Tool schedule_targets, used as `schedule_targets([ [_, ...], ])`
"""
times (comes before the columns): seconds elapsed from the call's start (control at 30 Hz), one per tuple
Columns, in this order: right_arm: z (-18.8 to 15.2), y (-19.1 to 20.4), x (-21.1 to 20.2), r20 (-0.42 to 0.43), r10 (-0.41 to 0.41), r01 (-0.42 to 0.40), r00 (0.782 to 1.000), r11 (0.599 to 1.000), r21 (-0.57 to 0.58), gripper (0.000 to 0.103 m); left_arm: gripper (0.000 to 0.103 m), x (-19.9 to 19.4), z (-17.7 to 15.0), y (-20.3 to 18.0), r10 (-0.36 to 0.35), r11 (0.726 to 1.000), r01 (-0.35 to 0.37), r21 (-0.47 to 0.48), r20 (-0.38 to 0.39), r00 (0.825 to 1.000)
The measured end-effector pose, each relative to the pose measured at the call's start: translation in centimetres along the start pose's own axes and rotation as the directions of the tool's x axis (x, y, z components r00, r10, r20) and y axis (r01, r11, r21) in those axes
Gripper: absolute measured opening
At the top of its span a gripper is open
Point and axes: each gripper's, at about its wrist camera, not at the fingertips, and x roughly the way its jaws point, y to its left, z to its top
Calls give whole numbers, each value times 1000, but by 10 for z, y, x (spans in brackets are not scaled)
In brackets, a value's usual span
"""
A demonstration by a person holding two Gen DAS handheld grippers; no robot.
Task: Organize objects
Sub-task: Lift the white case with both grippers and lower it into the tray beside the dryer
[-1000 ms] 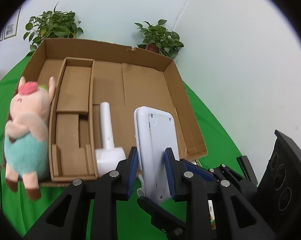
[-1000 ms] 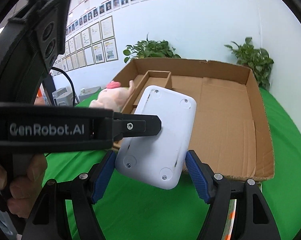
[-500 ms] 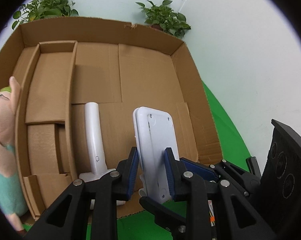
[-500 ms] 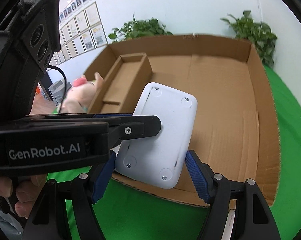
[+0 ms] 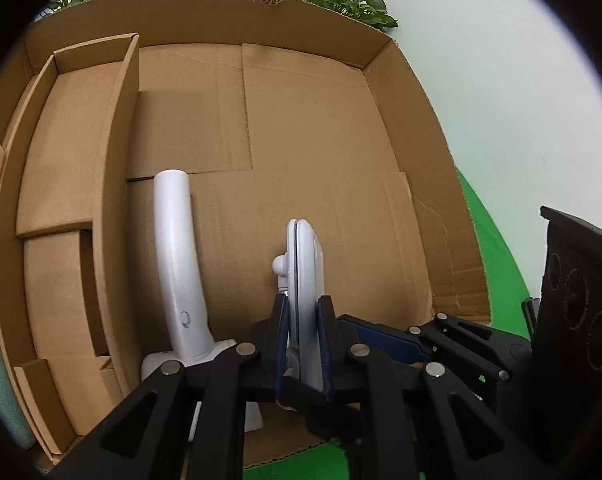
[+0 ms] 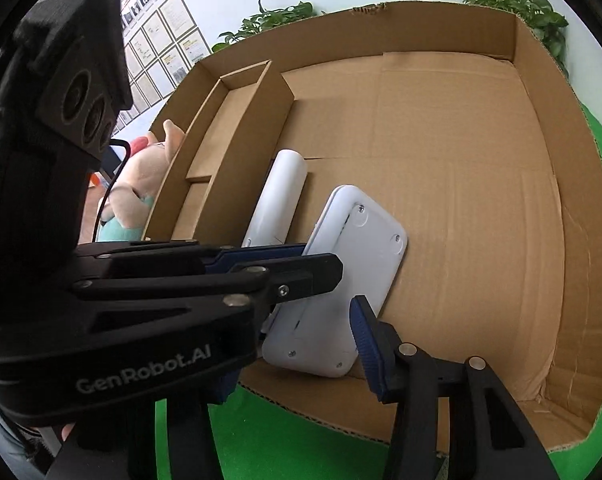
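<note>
The white device (image 5: 305,280) has dropped into the cardboard box (image 5: 421,128), pinched edge-on by the left claw (image 5: 303,344); the right claw (image 6: 333,320) is spread.

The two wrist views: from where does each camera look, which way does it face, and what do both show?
Left wrist: on the left hand-held gripper, facing into the cardboard box; its fingers clamp the white device edge-on.
Right wrist: on the right hand-held gripper, looking from the right across the left one; a fingertip shows below.
Shared: box, device, white handle, plush pig.
</note>
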Motion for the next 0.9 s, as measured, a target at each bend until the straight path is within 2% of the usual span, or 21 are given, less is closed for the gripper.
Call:
schedule_targets([
  [0.13, -6, -9, -2, 0, 22, -22, 1000, 999, 42, 57, 13, 1, 0, 2, -4, 1000, 4, -23, 8, 1000],
  [0.33, -8, -9, -4, -1, 11, -11, 1000, 999, 42, 59, 12, -4, -12, 16, -54, 991, 58, -122, 38, 998],
  [0.53, -13, -13, -2, -9, -10, 11, 1000, 998, 57, 66, 15, -8, -12, 20, 31, 993, -23, -113, 70, 997],
  [0.67, -15, -16, -2, 2, -6, 6, 1000, 998, 63, 66, 15, -30, -13, 20, 44, 995, -32, -90, 138, 990],
  [0.77, -12, -18, -2, 10, 7, -8, 1000, 996, 84, 66, 15, -47, -14, 23, 41, 996, -28, -80, 166, 985],
  [0.9, -9, -18, 0, 9, -9, 8, 1000, 996, 89, 66, 15, -61, -21, 24, 72, 997, -64, -50, 188, 980],
])
